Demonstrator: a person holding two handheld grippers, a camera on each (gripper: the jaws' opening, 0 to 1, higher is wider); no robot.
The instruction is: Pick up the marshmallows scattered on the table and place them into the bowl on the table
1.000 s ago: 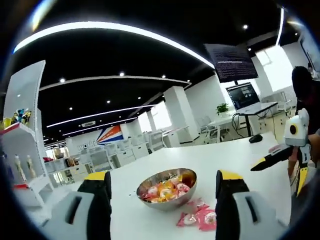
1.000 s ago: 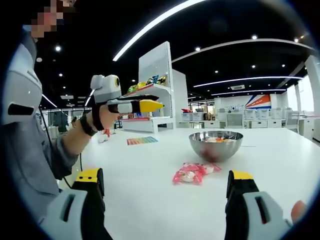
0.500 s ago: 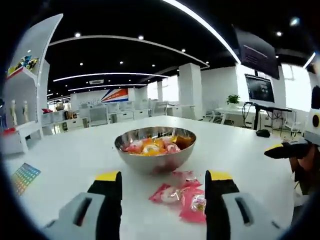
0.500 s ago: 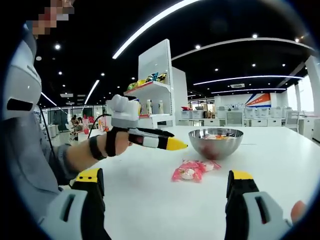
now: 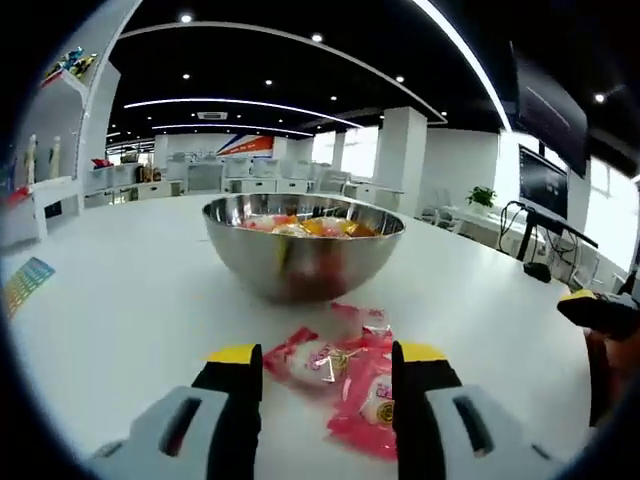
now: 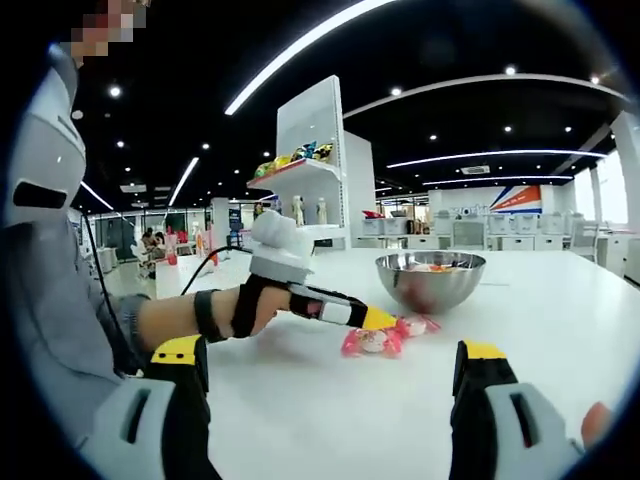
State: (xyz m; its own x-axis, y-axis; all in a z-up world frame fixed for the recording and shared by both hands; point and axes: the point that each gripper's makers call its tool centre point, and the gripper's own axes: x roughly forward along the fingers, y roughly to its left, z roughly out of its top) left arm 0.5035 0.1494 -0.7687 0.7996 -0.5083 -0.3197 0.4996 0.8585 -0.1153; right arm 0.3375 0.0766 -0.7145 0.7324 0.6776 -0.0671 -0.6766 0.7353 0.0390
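A steel bowl [image 5: 300,250] holding several wrapped marshmallows stands on the white table [image 5: 120,330]. Just in front of it lie a few pink-wrapped marshmallows [image 5: 345,375]. My left gripper [image 5: 328,360] is open and low over the table, its yellow-tipped jaws on either side of the near packets. In the right gripper view the same bowl [image 6: 430,280] sits at mid-right, and the left gripper [image 6: 378,320], held in a hand, reaches in from the left with its tip at the packets [image 6: 385,340]. My right gripper [image 6: 332,352] is open and holds nothing, well back from them.
A person's arm and grey sleeve [image 6: 60,300] fill the left of the right gripper view. A white shelf unit [image 6: 310,170] stands behind the table. A coloured card [image 5: 25,285] lies far left. The right gripper's yellow tip [image 5: 600,310] shows at the right edge.
The left gripper has dropped and moved forward to the pink packets, so the bowl looms larger in its view. The right gripper has stayed put.
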